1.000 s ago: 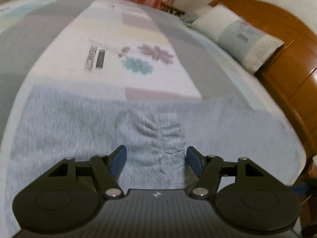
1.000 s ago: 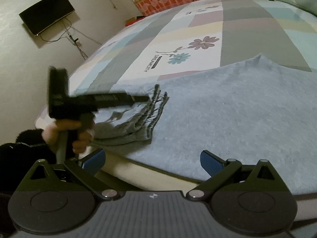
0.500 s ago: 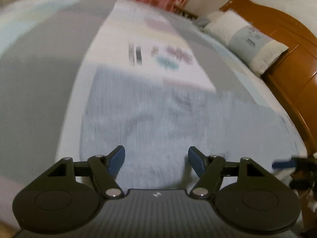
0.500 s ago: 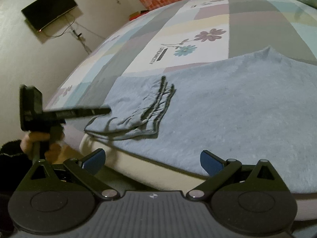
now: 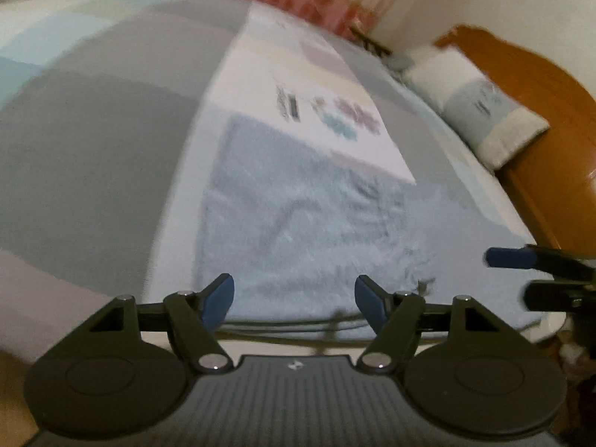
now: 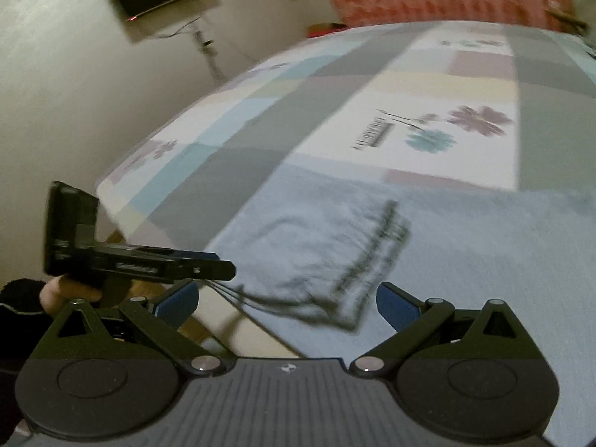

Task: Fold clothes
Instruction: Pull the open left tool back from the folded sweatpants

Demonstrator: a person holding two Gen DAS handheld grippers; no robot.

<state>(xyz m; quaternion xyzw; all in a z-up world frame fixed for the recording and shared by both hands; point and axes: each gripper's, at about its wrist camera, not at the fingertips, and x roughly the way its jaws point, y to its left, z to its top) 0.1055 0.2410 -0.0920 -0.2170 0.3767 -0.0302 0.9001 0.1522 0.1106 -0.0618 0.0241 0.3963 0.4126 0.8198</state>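
Both tools are empty: our left gripper (image 5: 294,300) stands with its blue pads wide apart over the near hem, and our right gripper (image 6: 287,303) is just as wide. Since 1 second ago we have drawn both back sideways from the pale blue fleecy garment (image 5: 316,223), which now lies on the bed with 1 folded flap, dark-edged (image 6: 335,253), resting on its left part. We judge that fold done and the next still ahead. Its near hem hangs just at the mattress edge. Beyond it, the grey, white and flower-printed patchwork bedspread (image 5: 111,141) offers open room; the striped pillow (image 5: 480,111) sits far right.
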